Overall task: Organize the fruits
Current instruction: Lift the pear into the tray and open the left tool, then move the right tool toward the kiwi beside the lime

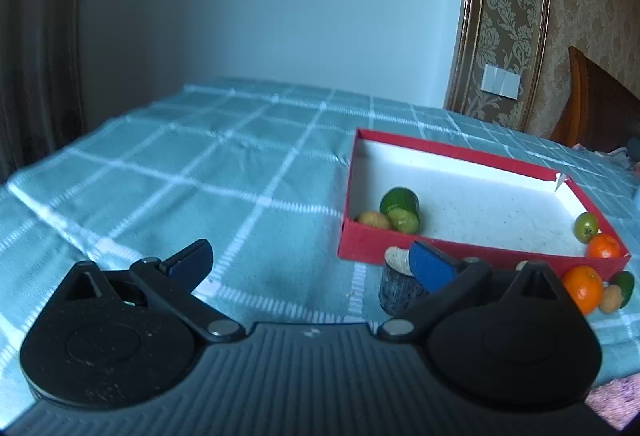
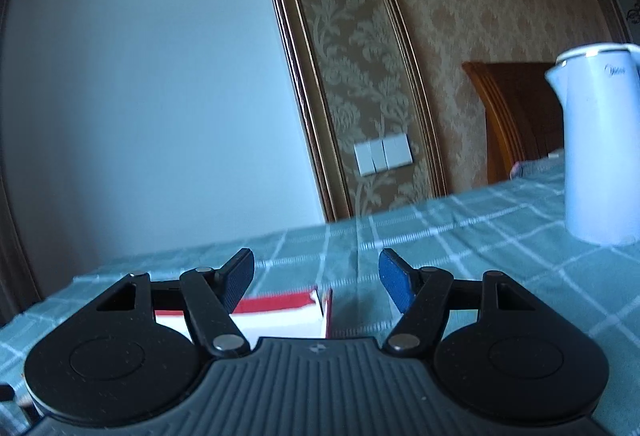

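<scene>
Left wrist view carries nearly all the fruit, which the right wrist view lacks. Nearest in it, the left gripper (image 1: 310, 262) stands spread wide with nothing between its blue, matte pads, only bare cloth below. Just past the right-hand pad, at about two o'clock, a short dark log stump (image 1: 402, 290) with rough bark and a pale cut top stands upright on the teal checked tablecloth (image 1: 180, 164). Further toward three o'clock, outside the tray, lie a glossy round orange (image 1: 582, 286), a small tan fruit (image 1: 612, 298) and a green piece (image 1: 626, 286), close together. Beyond them sits the shallow red tray (image 1: 362, 244), cardboard-looking, with a white grainy floor. Inside its near left corner a green cylinder-shaped fruit piece (image 1: 400, 206) lies on its side touching a tan lumpy fruit (image 1: 374, 220); in its near right corner a second orange (image 1: 604, 246) sits against a small green fruit (image 1: 586, 228). Right wrist view shows the right gripper (image 2: 316, 282) moderately parted and holding nothing, the tray's far corner (image 2: 322, 302) just beyond its left pad, and at two o'clock a smooth white kettle (image 2: 596, 148) standing on the cloth, unseen from the left. Farthest, both views show damask wallpaper (image 2: 460, 16) and a white switch plate (image 2: 382, 154).
</scene>
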The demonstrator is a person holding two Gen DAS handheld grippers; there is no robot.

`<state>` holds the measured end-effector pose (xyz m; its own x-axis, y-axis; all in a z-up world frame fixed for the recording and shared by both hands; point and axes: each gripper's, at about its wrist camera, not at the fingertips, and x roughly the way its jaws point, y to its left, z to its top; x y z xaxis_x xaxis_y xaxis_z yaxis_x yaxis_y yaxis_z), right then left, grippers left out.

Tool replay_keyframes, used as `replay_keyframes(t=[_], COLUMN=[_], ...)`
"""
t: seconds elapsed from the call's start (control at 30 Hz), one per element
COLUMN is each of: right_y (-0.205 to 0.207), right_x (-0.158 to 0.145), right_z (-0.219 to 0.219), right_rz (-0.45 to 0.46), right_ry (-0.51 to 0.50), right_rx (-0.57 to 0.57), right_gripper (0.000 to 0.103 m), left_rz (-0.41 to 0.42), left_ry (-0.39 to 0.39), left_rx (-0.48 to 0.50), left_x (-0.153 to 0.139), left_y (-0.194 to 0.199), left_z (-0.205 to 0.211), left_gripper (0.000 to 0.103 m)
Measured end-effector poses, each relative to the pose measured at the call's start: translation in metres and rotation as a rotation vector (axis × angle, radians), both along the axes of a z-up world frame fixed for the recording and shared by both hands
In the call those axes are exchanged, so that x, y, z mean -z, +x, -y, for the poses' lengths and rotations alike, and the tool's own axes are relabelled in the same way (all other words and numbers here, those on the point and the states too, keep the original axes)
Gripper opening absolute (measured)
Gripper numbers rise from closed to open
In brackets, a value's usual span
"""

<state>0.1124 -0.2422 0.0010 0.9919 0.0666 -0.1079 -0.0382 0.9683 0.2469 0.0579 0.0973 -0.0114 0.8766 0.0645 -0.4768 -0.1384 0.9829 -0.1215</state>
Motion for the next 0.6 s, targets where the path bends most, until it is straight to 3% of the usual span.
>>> replay_keyframes(t=[0.13,0.27,0.4,0.6], right_y=[-0.017,-0.048,-0.080,-0.107], right_x=[-0.020,-0.029,-0.013,0.023], right_z=[0.003,-0.002,-0.010,-0.042], right_rz=[0.000,-0.062,-0.139,-0.186], right_ry=[0.009,-0.073,-0.153,-0.363], right_rx=[-0.018,-0.072,-0.108,-0.139], right_gripper=[0.080,0.087,0.088,0.088], left_rz=[-0.003,0.007,0.027,0.033], left_ry=[-0.012,0.001,-0.001,-0.001], left_rx=[-0.019,-0.018,-0.022,-0.036], left_x=[0.001,0.000,-0.002,-0.002], left_y=[0.000,-0.001,-0.004,-0.006], left_z=[-0.003,-0.001,0.000,-0.001], left_gripper=[0.103,0.103,0.103,0.103])
